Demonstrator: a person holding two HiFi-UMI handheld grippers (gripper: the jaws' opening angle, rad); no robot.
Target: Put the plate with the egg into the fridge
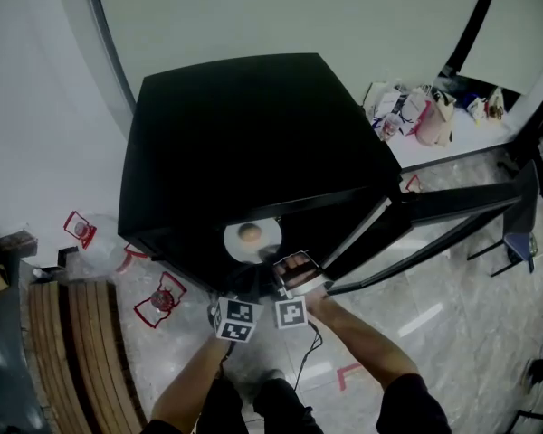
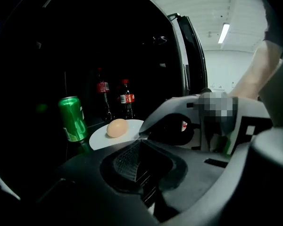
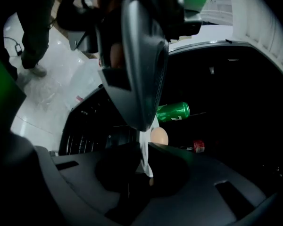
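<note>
A white plate [image 1: 238,242] with a brown egg [image 1: 250,234] on it hangs at the open front of the black fridge [image 1: 244,143]. My right gripper [image 1: 294,268] is shut on the plate's near rim. In the right gripper view the white rim [image 3: 145,157] is pinched between the jaws of the right gripper [image 3: 145,133], with the egg [image 3: 159,136] just beyond. My left gripper [image 2: 134,150] is shut with nothing in it, just short of the plate [image 2: 101,138] and close beside the right gripper [image 2: 179,121]. The egg [image 2: 117,127] lies near the plate's middle.
Inside the dark fridge stand a green can [image 2: 73,118] and two cola bottles [image 2: 102,95] [image 2: 126,98]. The fridge door [image 1: 452,211] stands swung open to the right. Red-framed things [image 1: 163,301] and a wooden bench [image 1: 81,351] are on the floor at the left.
</note>
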